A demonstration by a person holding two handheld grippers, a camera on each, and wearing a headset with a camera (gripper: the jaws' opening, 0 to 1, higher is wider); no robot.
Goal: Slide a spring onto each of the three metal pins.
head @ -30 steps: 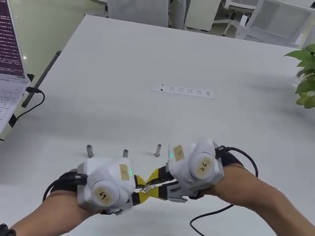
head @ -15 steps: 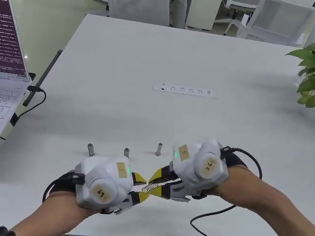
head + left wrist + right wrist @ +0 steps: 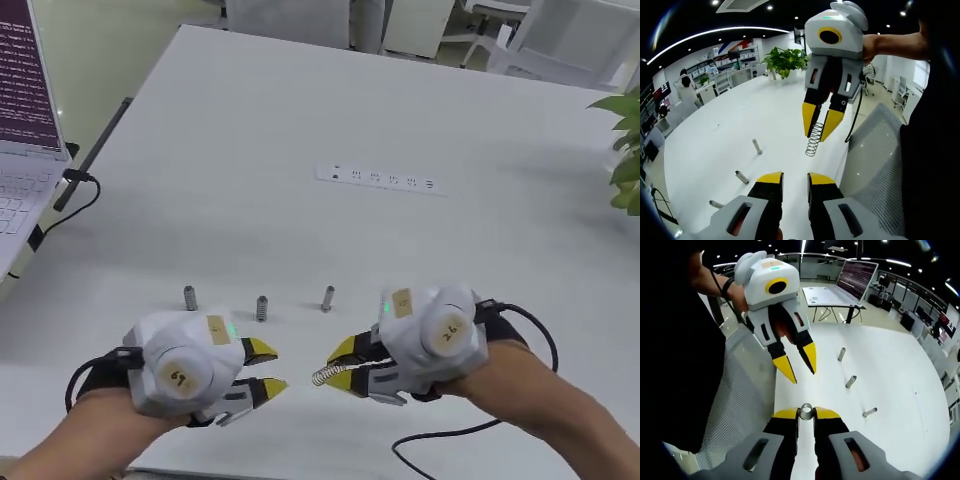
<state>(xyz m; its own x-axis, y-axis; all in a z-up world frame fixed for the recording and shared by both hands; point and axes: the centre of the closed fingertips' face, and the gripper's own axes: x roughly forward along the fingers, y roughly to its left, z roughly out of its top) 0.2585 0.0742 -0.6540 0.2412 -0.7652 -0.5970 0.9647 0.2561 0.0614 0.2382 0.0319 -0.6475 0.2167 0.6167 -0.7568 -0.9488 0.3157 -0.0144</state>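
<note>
- Right gripper (image 3: pixel 335 364): jaws almost closed, pinching one end of the spring (image 3: pixel 324 376). It hovers nearer the person than the middle pin (image 3: pixel 262 308), off to its right.
- Gripping the end coils leaves the bore free, probably for threading over a pin.
- Left gripper (image 3: pixel 271 367): jaws parted, empty, also nearer the person than the middle pin (facing the spring's free end).
- Spring: thin, bright, open-wound wire coil.
- Left-hand pin (image 3: pixel 190 297) and right-hand pin (image 3: pixel 327 298) flank the middle pin; whether any carries a spring cannot be told.
</note>
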